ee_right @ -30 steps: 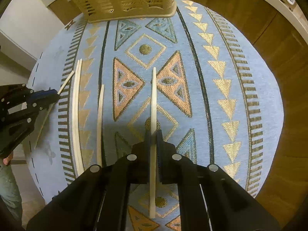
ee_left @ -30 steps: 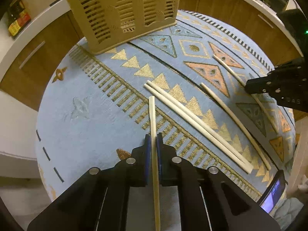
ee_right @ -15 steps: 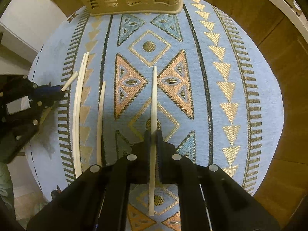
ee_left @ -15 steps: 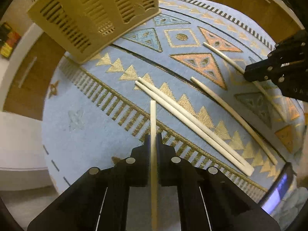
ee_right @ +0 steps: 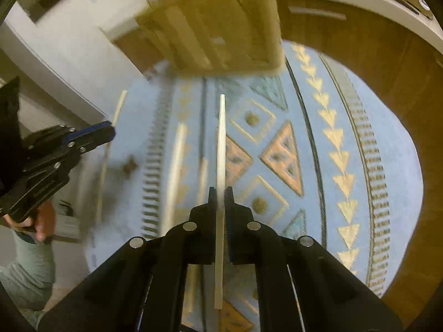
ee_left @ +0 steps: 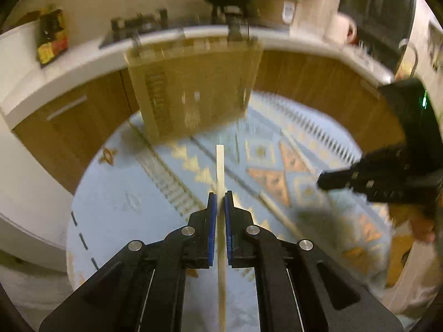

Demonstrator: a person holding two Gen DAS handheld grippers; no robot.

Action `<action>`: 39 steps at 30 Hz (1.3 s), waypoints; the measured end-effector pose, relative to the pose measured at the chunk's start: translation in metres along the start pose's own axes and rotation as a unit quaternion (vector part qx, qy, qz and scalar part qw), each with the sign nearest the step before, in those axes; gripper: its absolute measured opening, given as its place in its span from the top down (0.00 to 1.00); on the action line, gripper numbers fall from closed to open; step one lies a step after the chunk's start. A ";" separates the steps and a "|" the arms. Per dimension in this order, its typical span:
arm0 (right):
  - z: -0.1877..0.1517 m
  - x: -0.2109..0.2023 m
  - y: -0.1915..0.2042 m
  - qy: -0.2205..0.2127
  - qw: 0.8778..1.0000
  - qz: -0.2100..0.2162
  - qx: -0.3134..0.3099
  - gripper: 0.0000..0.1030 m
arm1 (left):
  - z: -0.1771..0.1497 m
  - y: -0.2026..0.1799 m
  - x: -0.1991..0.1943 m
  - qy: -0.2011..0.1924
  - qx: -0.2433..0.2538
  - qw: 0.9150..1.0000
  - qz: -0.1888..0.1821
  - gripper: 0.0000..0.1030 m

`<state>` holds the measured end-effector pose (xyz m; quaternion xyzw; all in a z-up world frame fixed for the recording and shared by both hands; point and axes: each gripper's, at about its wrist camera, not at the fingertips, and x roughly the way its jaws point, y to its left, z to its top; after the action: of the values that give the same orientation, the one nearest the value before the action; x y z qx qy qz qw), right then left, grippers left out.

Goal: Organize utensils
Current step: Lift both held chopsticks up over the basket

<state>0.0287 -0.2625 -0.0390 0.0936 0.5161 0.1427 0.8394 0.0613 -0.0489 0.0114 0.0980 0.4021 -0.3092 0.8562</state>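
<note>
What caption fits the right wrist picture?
Right gripper holding a chopstick above the patterned cloth, near the basket.

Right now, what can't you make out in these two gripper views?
- Basket contents: both views, motion blur and its slatted wall hide the inside.
- Loose chopsticks on the cloth: both views, smeared, so no sure count.
- Left chopstick, near end: left view, cut off by the bottom edge.
- Counter items: left view, too blurred to identify.
</note>
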 end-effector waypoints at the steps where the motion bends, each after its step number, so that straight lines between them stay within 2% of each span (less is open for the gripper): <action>1: 0.001 -0.005 0.000 -0.013 1.000 0.012 0.000 0.96 | 0.004 -0.001 -0.007 -0.018 -0.006 1.000 -0.003 0.96; 6: 0.011 -0.040 0.007 -0.081 0.993 0.087 0.013 0.96 | 0.029 -0.007 -0.039 -0.100 -0.019 0.995 -0.018 0.96; 9: 0.029 -0.061 0.011 -0.132 0.984 0.120 0.014 0.96 | 0.051 -0.010 -0.059 -0.171 -0.020 0.985 -0.024 0.96; 10: 0.040 -0.056 0.018 -0.144 0.982 0.126 0.013 0.96 | 0.057 -0.010 -0.066 -0.187 -0.022 0.982 -0.020 0.96; 13: 0.060 -0.077 0.023 -0.188 0.972 0.141 0.003 0.96 | 0.078 -0.010 -0.081 -0.233 -0.025 0.972 -0.010 0.96; 18: 0.098 -0.104 0.027 -0.272 0.953 0.134 -0.003 0.96 | 0.115 -0.001 -0.089 -0.299 -0.049 0.953 -0.007 0.96; 21: 0.121 -0.116 0.027 -0.325 0.940 0.105 -0.005 0.96 | 0.131 0.007 -0.089 -0.321 -0.063 0.945 -0.014 0.96; 24: 0.139 -0.127 0.021 -0.348 0.930 0.114 0.007 0.96 | 0.149 0.016 -0.084 -0.348 -0.077 0.934 -0.019 0.96; 27: 0.159 -0.132 0.012 -0.367 0.923 0.116 0.021 0.96 | 0.163 0.022 -0.078 -0.359 -0.088 0.929 -0.023 0.96; 32: 0.179 -0.130 0.012 -0.418 0.908 0.026 0.010 0.96 | 0.180 0.028 -0.059 -0.378 -0.104 0.920 -0.013 0.96; 39: 0.193 -0.092 0.015 -0.417 0.909 -0.023 -0.013 0.96 | 0.188 0.036 -0.026 -0.377 -0.116 0.919 -0.001 0.96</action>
<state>0.1592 -0.2817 0.1296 0.1220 0.1192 0.0783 0.9822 0.1887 -0.0872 0.1514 -0.1260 0.0825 -0.2750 0.9496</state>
